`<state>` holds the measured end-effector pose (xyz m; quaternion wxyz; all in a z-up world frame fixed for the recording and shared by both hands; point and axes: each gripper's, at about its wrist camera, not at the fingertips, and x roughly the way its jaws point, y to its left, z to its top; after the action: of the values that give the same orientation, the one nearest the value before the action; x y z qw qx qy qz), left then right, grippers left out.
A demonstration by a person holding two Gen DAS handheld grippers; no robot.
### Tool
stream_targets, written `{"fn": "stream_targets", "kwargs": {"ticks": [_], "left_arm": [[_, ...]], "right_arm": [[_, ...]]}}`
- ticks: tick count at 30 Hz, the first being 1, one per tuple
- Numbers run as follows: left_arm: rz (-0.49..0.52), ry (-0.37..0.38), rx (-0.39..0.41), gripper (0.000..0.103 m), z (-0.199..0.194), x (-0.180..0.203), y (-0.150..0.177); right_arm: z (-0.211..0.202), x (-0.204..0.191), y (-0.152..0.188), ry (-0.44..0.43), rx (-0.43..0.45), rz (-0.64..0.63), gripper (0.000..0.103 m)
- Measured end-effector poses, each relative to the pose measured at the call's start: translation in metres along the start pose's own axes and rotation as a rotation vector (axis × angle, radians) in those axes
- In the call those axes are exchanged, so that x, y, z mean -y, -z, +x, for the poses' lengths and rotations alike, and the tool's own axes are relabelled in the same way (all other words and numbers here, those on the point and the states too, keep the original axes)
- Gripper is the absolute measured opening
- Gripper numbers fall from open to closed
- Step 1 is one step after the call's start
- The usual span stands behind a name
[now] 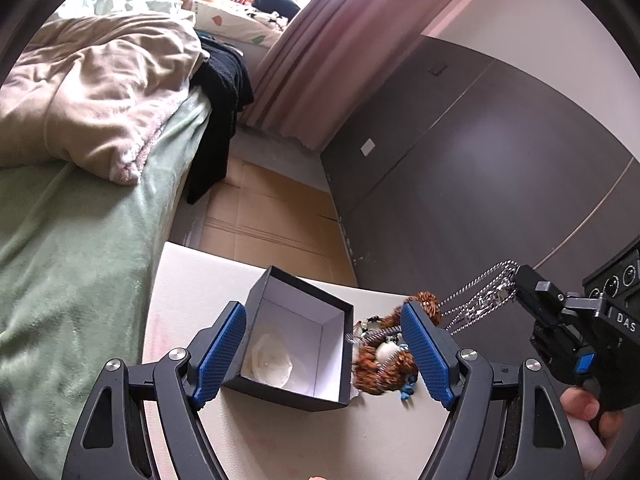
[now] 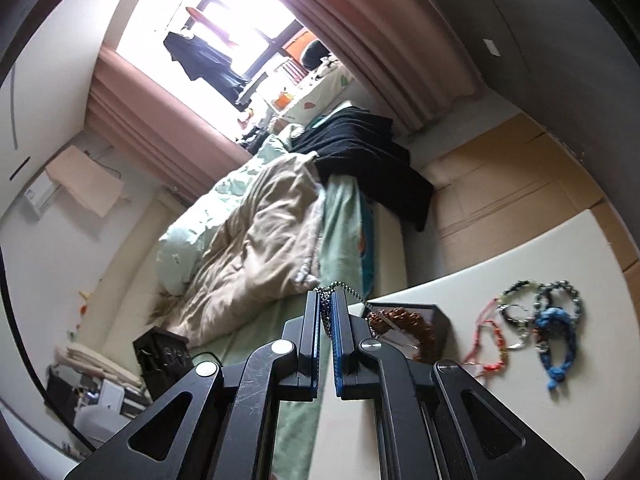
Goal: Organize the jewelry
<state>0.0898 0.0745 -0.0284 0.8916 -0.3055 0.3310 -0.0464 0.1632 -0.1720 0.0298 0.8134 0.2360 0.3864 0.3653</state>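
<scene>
From the left wrist camera, a black box [image 1: 296, 344] with white walls inside sits open on a white table [image 1: 280, 432]. Something white and crumpled lies at the bottom of the box. The left gripper [image 1: 322, 354] has its blue fingers [image 1: 222, 354] spread wide. One finger is on each side of the box, and the left one looks like it touches the box wall. The other finger stands clear of the box. Just to the right of the box lies a pile of bracelets [image 1: 386, 360], brown ones and a bit of blue. Farther right of the box, up in the air, the right gripper [image 1: 516, 284] pinches a silver bead chain [image 1: 476, 300]. The chain hangs down in loops toward the pile. A hand [image 1: 588, 412] holds that gripper's handle. Left of the box is a bed with a green sheet [image 1: 80, 260] and a beige blanket [image 1: 100, 100].

From the right wrist camera, the right gripper [image 2: 326, 300] has its fingers squeezed nearly together on the silver bead chain [image 2: 340, 286]. The chain loops over the fingertips and trails down to the right, toward the black box [image 2: 436, 316]. A brown bead bracelet [image 2: 404, 320] shows at the box. Right of the box, on the white table [image 2: 500, 420], lie a red bracelet [image 2: 490, 344], dark bead bracelets [image 2: 532, 300] and a blue knotted cord [image 2: 556, 340].
</scene>
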Motion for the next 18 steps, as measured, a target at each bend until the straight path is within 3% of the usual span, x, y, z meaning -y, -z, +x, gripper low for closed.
{"fn": "stream_targets", "kwargs": {"ticks": [4, 8, 9, 13, 18], "left_arm": [[-0.029, -0.010, 0.006, 0.080, -0.003, -0.009, -0.002], [-0.042, -0.014, 0.010, 0.080, -0.005, -0.013, -0.003], [-0.043, -0.015, 0.010, 0.080, -0.005, -0.013, -0.003], [-0.044, -0.016, 0.009, 0.080, -0.004, -0.013, -0.003], [-0.010, -0.019, -0.002, 0.080, 0.000, -0.005, 0.000]], "right_arm": [[0.017, -0.003, 0.006, -0.018, -0.003, 0.015, 0.007], [0.040, 0.007, 0.013, 0.035, -0.069, 0.025, 0.009], [0.043, 0.010, 0.015, 0.047, -0.080, 0.028, 0.011], [0.037, 0.015, 0.015, 0.077, -0.066, 0.024, 0.040], [0.027, 0.029, 0.015, 0.135, -0.074, 0.035, 0.040]]}}
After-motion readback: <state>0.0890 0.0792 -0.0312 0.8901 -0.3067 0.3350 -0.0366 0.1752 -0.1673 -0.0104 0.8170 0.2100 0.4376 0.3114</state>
